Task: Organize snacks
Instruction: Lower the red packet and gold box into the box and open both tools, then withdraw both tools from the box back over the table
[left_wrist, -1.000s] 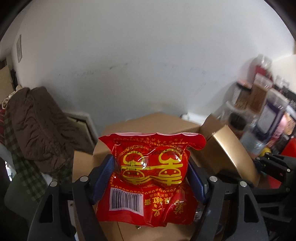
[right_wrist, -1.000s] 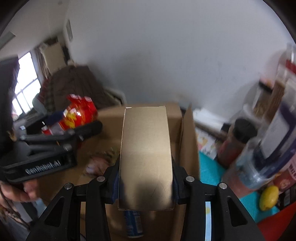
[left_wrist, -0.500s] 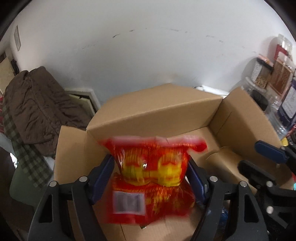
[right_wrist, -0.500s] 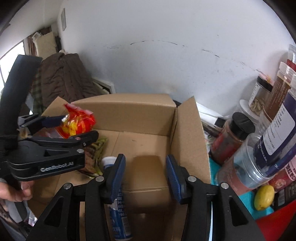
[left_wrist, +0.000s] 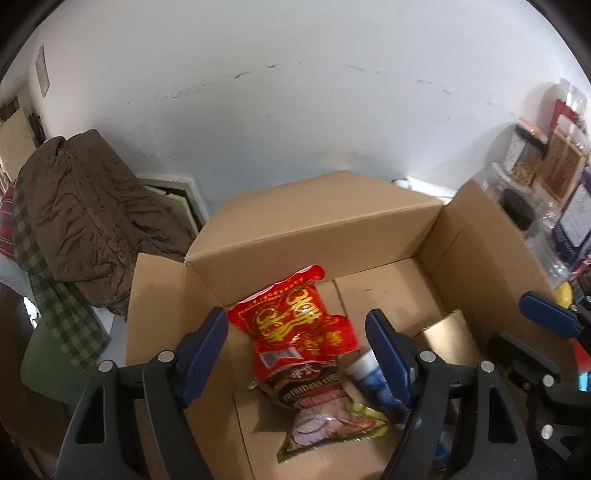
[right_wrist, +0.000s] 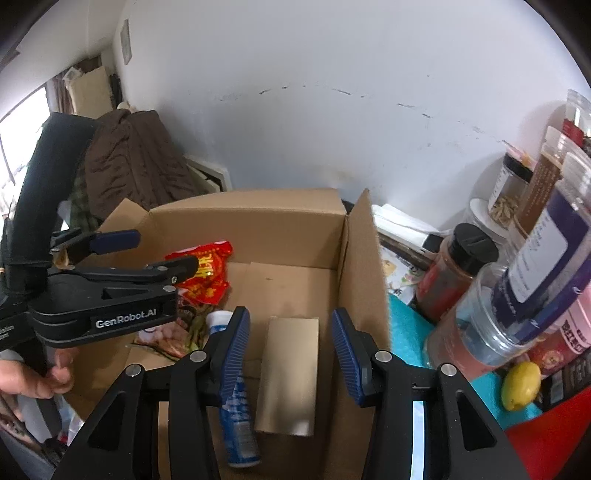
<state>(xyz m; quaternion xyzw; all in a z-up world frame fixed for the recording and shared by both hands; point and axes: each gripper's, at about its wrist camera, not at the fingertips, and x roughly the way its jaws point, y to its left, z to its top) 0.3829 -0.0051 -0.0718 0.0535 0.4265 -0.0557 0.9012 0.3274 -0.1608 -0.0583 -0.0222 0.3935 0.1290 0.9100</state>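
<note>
1. Step in hand: packing. My left tongs (left_wrist: 295, 334) and right tongs (right_wrist: 290, 345) are both spread, holding nothing, above the cardboard box (right_wrist: 364, 266).
2. Inside the box: red packet (left_wrist: 295, 325) at the left, gold carton (right_wrist: 290, 374) against the right wall, blue tube (right_wrist: 234, 404) between them.
3. Next move, I judge: fetch a jar (right_wrist: 456, 267) from the surface right of the box.
4. The box's near wall is cut off.

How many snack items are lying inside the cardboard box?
4: red packet at the left, green-edged packet partly under it, blue tube in the middle, gold box on the right. Others may be hidden below the view's edge.
</note>
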